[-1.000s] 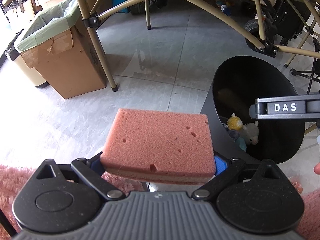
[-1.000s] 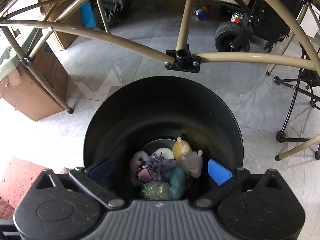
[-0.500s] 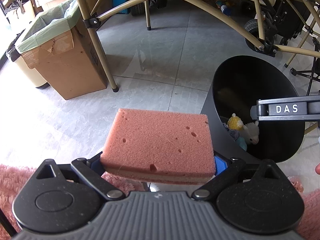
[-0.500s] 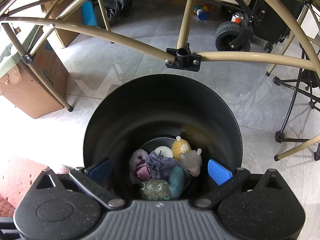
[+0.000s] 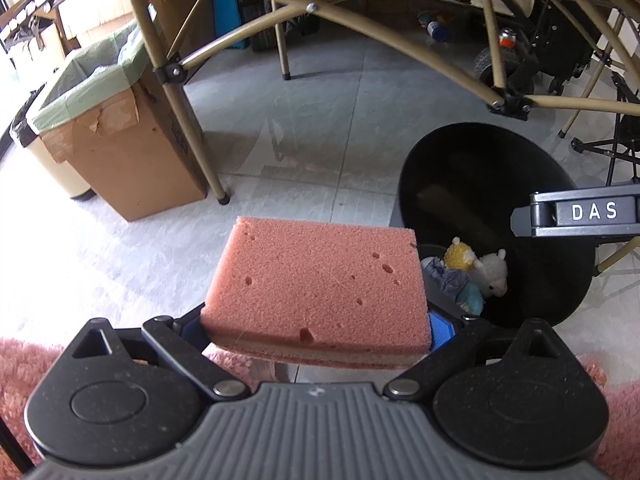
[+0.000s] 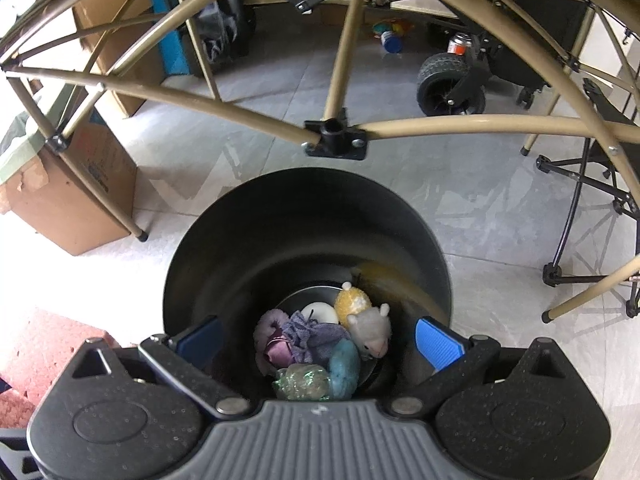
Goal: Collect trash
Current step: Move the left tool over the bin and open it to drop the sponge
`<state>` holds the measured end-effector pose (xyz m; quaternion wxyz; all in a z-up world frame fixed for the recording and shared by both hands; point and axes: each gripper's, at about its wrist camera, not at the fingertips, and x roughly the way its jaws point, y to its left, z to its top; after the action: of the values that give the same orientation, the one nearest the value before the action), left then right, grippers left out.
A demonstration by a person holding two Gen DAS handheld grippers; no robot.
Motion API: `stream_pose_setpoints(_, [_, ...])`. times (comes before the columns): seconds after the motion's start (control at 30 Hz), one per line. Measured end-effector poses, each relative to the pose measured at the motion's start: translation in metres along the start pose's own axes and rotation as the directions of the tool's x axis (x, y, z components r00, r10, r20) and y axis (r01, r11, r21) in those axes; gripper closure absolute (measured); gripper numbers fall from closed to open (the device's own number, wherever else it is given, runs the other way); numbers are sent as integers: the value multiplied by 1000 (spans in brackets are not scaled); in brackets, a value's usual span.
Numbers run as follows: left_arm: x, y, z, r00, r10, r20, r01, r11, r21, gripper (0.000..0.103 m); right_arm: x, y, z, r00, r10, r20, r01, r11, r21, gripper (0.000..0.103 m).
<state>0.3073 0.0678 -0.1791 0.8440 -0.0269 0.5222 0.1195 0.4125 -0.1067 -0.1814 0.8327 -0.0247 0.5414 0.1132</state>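
While the left tool (image 5: 316, 326) grips it, the sponge (image 5: 316, 284) looks pink, porous, pitted.

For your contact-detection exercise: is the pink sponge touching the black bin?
Apart. In the left wrist view the pink sponge sits clamped in the left gripper, with floor visible between it and the black bin.

Both views down onto bin (image 5: 492, 184)

Tiled floor (image 5: 320, 128); bin (image 6: 304, 232); box (image 5: 120, 152)
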Motion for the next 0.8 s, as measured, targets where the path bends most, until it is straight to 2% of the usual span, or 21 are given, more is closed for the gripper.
stream_pose_setpoints(0.5, [-15, -47, 8, 998, -12, 65, 4, 994, 109, 4, -30, -62, -14, 997, -22, 76, 13, 992, 122, 0])
stream_pose_setpoints(0.8, [-16, -76, 17, 997, -63, 44, 56, 986, 158, 4, -47, -100, -22, 990, -44, 130, 15, 977, 214, 0])
